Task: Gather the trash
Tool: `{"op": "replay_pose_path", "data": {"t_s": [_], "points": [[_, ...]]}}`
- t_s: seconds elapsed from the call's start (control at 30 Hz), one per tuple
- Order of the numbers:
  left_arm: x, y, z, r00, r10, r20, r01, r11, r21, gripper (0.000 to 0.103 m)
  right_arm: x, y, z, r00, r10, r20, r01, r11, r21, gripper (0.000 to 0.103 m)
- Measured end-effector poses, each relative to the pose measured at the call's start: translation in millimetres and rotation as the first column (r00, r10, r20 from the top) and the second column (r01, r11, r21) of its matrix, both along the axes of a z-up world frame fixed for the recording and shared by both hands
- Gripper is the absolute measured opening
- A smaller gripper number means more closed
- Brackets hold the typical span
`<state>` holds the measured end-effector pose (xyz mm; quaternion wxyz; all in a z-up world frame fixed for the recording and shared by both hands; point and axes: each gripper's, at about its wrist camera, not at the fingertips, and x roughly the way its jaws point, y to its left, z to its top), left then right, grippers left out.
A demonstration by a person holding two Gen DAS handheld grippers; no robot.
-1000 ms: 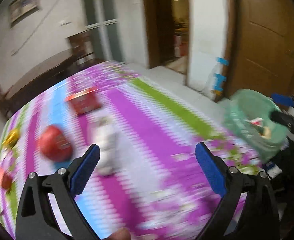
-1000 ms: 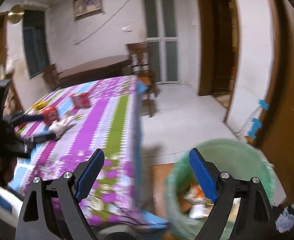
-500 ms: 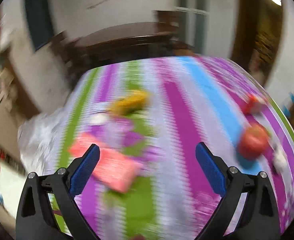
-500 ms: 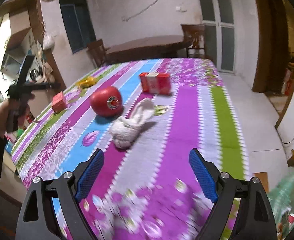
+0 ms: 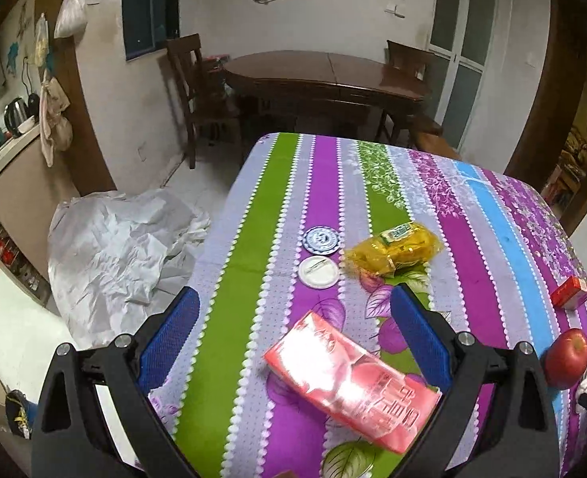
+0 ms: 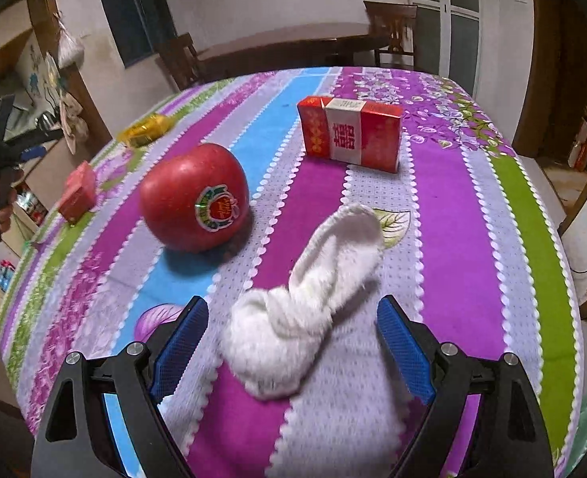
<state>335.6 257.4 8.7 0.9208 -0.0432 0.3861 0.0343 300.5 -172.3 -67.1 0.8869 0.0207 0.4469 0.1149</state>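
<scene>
left gripper: fingers spread wide, empty, over pink packet near tabletop edge | right gripper: spread wide, straddling white sock | apple beside sock

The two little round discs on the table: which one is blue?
The round blue-patterned disc, farther from the left gripper. The plain white round disc lies just in front of it, nearer the gripper.

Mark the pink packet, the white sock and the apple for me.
pink packet (image 5: 353, 382), left wrist view, middle of its glossy top face.
white sock (image 6: 309, 298), right wrist view, on the bunched middle fold.
apple (image 6: 193, 195), right wrist view, red skin just above its sticker.
</scene>
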Motion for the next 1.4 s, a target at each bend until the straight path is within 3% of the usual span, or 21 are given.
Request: {"op": "replay_pose_path", "data": {"t_s": [0.13,0.17,0.23,0.27,0.3,0.5,0.77,0.93,0.97,1.0,1.07,1.2,1.4], "points": [[6,-8,-5,1.0,-0.018,-0.002,0.018,1.0,-0.003,0.093,6,4,-6,1.0,-0.011,0.002,0.011,1.0,-0.021,0.078],[7,-10,-6,1.0,-0.021,-0.004,0.021,1.0,-0.001,0.093,7,4,-5,1.0,-0.012,0.006,0.012,1.0,-0.025,0.07],[11,-13,-7,0.999,-0.03,-0.01,0.03,1.0,-0.002,0.093,7,3,-4,1.0,-0.007,0.008,0.007,1.0,-0.016,0.064],[13,-14,-7,0.999,-0.031,-0.014,0.031,1.0,-0.001,0.093,7,3,-3,1.0,0.006,0.01,-0.005,1.0,-0.005,0.051],[15,-15,-7,0.999,-0.031,-0.016,0.031,1.0,0.0,0.093,6,3,-2,1.0,0.022,0.013,-0.022,1.0,0.002,0.045],[7,-38,-5,0.997,-0.073,-0.01,0.073,0.997,0.005,0.093,-15,8,6,0.991,0.128,0.046,-0.128,0.992,-0.003,0.041],[-68,-136,4,0.964,-0.252,0.088,0.244,0.965,0.096,0.093,-50,16,13,0.979,0.196,0.057,-0.194,0.98,-0.043,0.042],[-113,-193,-16,0.947,-0.311,0.077,0.296,0.941,0.162,0.093,-48,26,14,0.976,0.206,0.065,-0.203,0.978,-0.039,0.048],[-124,-204,-21,0.945,-0.319,0.075,0.305,0.94,0.155,0.093,-47,29,14,0.975,0.21,0.067,-0.207,0.977,-0.04,0.055],[-130,-209,-24,0.946,-0.317,0.073,0.304,0.942,0.144,0.093,-50,33,16,0.975,0.208,0.079,-0.204,0.977,-0.054,0.072],[-144,-218,-30,0.949,-0.307,0.072,0.296,0.947,0.127,0.093,-61,37,22,0.973,0.189,0.132,-0.179,0.98,-0.085,0.084],[-170,-235,-35,0.956,-0.275,0.099,0.259,0.954,0.148,0.097,-92,38,42,0.958,0.149,0.247,-0.127,0.986,-0.105,0.086],[-199,-247,-28,0.962,-0.225,0.154,0.211,0.972,0.101,0.097,-141,30,60,0.918,0.08,0.387,-0.036,0.992,-0.118,0.098]]}}
